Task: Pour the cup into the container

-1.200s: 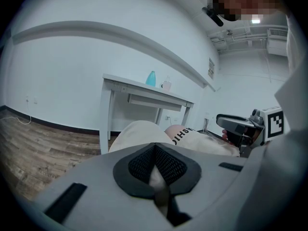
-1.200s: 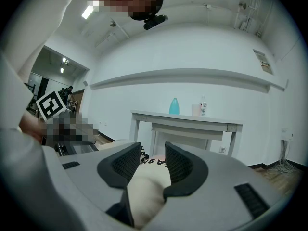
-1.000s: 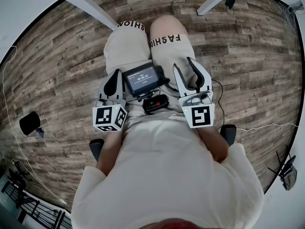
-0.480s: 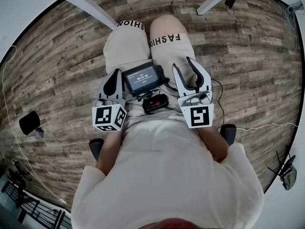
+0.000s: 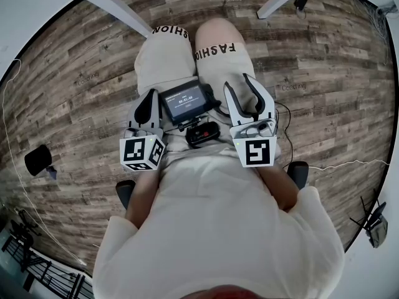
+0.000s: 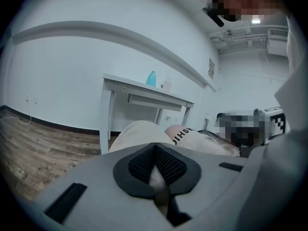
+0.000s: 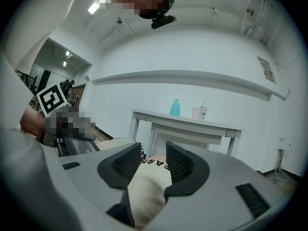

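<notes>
White table [image 7: 159,115] ahead — teal bottle [image 7: 174,108], cup [image 7: 196,112] on it

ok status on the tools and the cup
Left tool shut, empty. Right tool open, empty, both over the lap. Cup on far table beside teal bottle, untouched.

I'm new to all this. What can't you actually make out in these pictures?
- Cup and teal bottle on the white table: too small in both gripper views to tell their contents.
- Same table in the head view: its top is cut off by the upper edge; only legs show.
- Lap screen: text too small to read in the head view.
</notes>
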A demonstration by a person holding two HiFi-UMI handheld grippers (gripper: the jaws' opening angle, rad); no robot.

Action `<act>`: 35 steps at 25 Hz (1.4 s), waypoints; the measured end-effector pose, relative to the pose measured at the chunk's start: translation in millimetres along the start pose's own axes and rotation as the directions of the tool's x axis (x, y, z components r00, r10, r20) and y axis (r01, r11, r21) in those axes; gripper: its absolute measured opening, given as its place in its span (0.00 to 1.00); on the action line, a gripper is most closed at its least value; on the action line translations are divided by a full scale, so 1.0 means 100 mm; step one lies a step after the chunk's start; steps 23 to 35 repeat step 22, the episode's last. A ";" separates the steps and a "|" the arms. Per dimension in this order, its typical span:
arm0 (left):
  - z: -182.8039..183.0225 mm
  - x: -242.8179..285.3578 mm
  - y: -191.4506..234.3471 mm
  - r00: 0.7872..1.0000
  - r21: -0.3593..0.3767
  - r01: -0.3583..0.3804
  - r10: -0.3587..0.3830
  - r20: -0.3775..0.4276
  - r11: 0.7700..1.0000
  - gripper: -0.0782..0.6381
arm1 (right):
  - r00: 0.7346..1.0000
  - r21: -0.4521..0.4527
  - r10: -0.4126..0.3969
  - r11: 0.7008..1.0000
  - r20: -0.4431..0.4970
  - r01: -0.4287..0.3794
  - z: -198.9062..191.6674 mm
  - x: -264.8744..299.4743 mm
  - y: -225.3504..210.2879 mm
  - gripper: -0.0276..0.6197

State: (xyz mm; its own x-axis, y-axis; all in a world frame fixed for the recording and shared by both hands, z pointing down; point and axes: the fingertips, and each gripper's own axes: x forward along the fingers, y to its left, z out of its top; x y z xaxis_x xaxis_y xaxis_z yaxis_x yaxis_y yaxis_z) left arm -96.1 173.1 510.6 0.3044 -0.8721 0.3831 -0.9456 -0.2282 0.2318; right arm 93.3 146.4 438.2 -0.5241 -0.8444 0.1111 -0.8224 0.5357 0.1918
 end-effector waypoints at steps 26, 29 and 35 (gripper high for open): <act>-0.02 -0.03 0.00 1.000 -0.015 0.001 -0.001 -0.007 1.000 0.12 | 1.000 0.031 0.005 1.000 -0.001 -0.005 0.00 0.00 -0.02 0.25; -0.02 -0.03 0.00 1.000 -0.015 0.001 -0.001 -0.007 1.000 0.12 | 1.000 0.031 0.005 1.000 -0.001 -0.005 0.00 0.00 -0.02 0.25; -0.02 -0.03 0.00 1.000 -0.015 0.001 -0.001 -0.007 1.000 0.12 | 1.000 0.031 0.005 1.000 -0.001 -0.005 0.00 0.00 -0.02 0.25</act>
